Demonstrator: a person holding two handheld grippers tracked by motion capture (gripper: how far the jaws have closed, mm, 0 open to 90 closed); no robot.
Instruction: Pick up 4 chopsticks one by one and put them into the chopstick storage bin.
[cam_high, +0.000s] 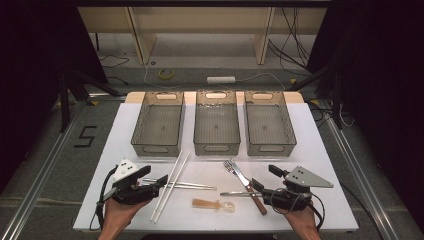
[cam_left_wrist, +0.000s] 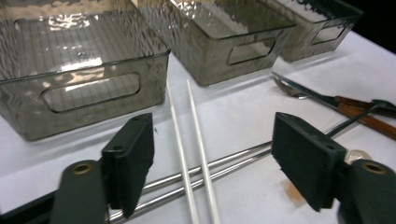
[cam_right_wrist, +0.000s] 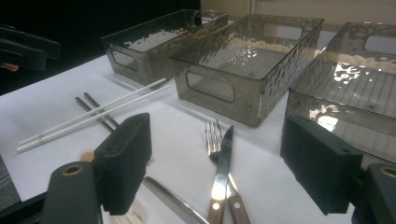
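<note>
On the white table lies loose cutlery. A pair of white chopsticks (cam_high: 171, 185) crosses a pair of metal chopsticks (cam_high: 190, 185). A fork and knife with wooden handles (cam_high: 242, 180) lie side by side, a metal spoon (cam_high: 237, 193) lies across them, and a translucent amber spoon (cam_high: 212, 204) sits near the front edge. My left gripper (cam_high: 155, 176) hovers open at the front left, its jaws on either side of the crossed chopsticks (cam_left_wrist: 178, 140) without touching them. At the front right my right gripper (cam_high: 264, 176) is open too, with the knife (cam_right_wrist: 223, 163) below and between its jaws.
Three smoky see-through bins stand in a row at the back of the table: left (cam_high: 155, 148), middle (cam_high: 216, 147), right (cam_high: 270, 147), all with nothing inside. The white table (cam_high: 320, 150) has bare strips at both sides. Cables and a power strip (cam_high: 221, 79) lie on the floor beyond.
</note>
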